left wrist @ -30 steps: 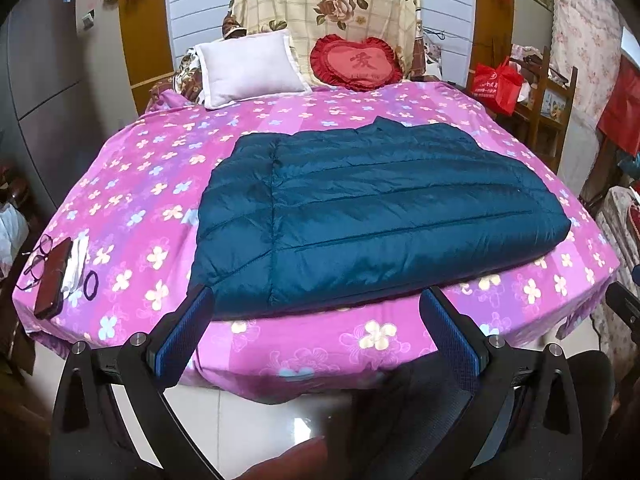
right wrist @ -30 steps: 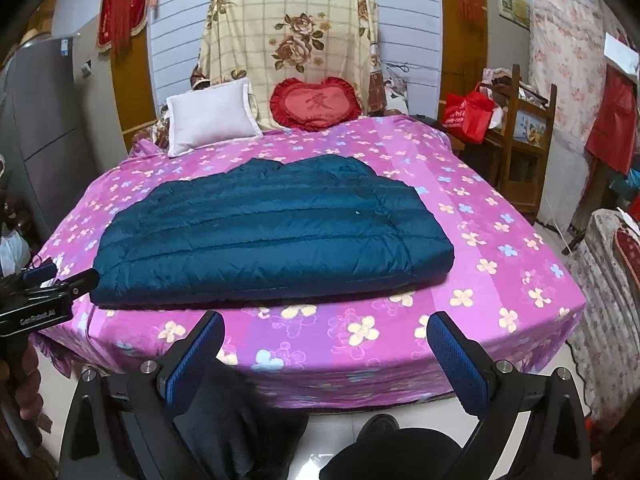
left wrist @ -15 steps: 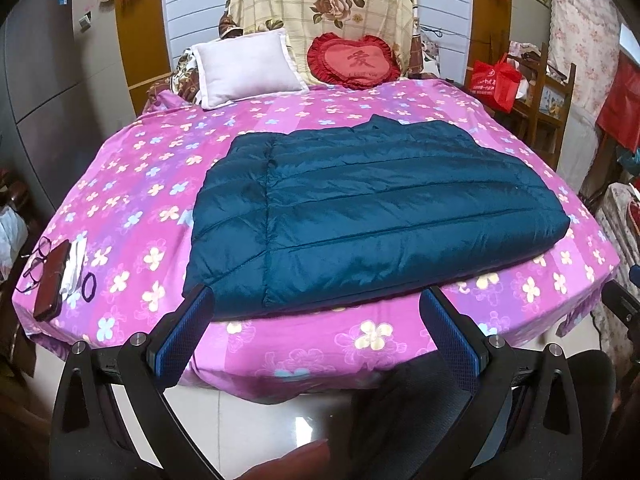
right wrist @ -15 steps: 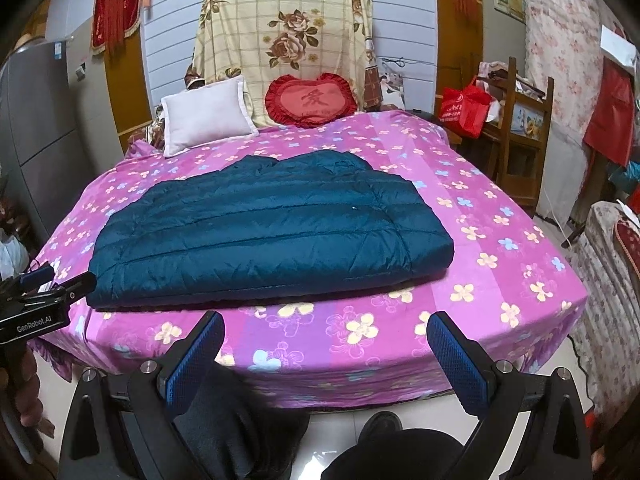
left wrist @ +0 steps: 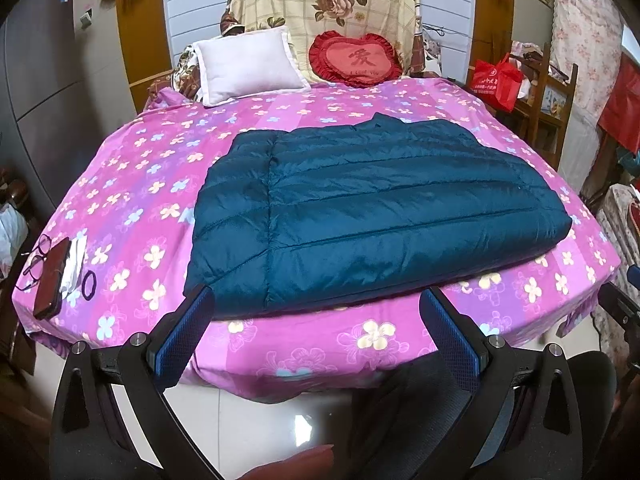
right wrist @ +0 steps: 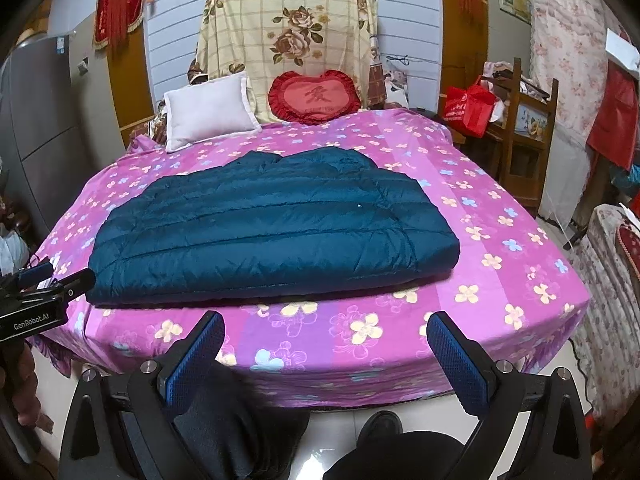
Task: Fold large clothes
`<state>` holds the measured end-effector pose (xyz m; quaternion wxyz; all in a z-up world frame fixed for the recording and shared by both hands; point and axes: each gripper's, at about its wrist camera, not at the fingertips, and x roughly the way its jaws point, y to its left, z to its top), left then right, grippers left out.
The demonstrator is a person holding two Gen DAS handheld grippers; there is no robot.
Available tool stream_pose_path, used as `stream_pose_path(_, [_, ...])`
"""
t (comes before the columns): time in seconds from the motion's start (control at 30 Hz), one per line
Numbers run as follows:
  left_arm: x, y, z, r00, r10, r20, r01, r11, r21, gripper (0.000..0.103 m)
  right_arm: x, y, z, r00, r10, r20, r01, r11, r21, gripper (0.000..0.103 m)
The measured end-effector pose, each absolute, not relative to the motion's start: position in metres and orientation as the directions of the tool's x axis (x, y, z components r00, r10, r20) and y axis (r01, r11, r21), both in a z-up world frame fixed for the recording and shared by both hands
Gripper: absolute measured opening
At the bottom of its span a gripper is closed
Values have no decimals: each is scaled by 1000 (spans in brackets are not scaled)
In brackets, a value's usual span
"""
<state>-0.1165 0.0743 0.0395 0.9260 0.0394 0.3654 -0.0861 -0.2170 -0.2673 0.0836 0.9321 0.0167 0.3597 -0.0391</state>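
A dark teal quilted down jacket (left wrist: 376, 208) lies folded flat on a bed with a pink flowered sheet (left wrist: 120, 208). It also shows in the right wrist view (right wrist: 272, 232). My left gripper (left wrist: 316, 308) is open and empty, held off the bed's near edge, just short of the jacket's front edge. My right gripper (right wrist: 324, 340) is open and empty, held in front of the bed's near side, a little back from the jacket. The left gripper's body (right wrist: 36, 300) shows at the left edge of the right wrist view.
A white pillow (left wrist: 248, 64) and a red heart cushion (left wrist: 356, 60) lie at the head. A phone, glasses and hair ties (left wrist: 56, 276) sit on the bed's left corner. A wooden chair with a red bag (right wrist: 520, 128) stands right. The person's legs (right wrist: 240, 432) are below.
Both grippers have drifted slightly; the views shift a little upward and back from the bed. The jacket has not moved. Both grippers stay open.
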Motion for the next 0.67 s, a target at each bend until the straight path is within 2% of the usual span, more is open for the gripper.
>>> stream_pose_path(0.67, [-115, 77, 37, 723, -154, -674, 198, 980, -11, 102, -214, -262, 85, 745, -59, -664, 78, 997, -1, 100])
